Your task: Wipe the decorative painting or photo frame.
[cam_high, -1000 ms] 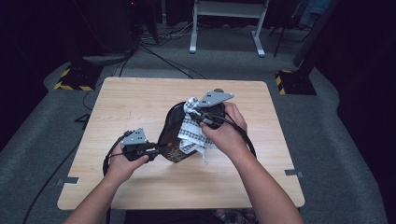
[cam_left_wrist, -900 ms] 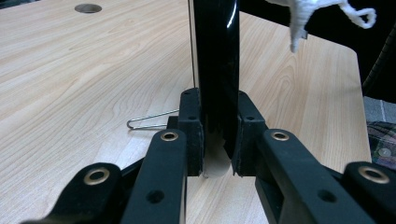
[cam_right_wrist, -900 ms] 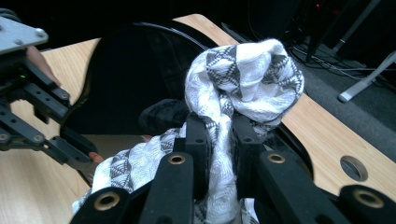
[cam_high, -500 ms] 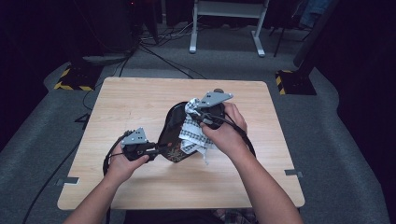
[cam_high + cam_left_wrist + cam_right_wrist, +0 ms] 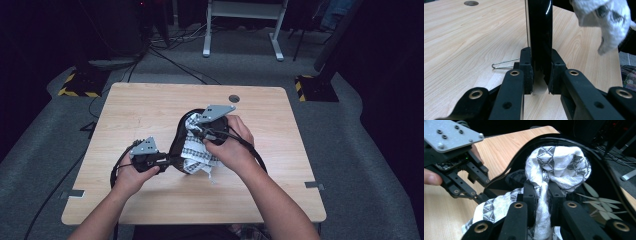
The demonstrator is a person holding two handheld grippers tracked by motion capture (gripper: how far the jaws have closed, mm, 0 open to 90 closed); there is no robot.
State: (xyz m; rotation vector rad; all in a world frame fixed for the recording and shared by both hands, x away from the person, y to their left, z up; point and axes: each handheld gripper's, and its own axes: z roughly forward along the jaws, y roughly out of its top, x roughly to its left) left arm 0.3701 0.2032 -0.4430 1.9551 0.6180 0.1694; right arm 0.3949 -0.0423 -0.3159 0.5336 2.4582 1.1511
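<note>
1. Two grippers work one glossy black oval plate (image 5: 176, 145) at the middle of the pale wooden table (image 5: 150, 105).
2. Left gripper (image 5: 539, 75) pinches the plate's rim, likely steadying it.
3. Right gripper (image 5: 541, 192) pinches a white grey-patterned cloth (image 5: 559, 167) inside the plate, apparently for wiping.

- Light wooden bench (image 5: 150, 107) with a round cable hole (image 5: 233, 99) near its far edge.
- A black glossy tray (image 5: 176, 145) rests on it.
- A thin wire clip (image 5: 504, 63) lies on the wood.
</note>
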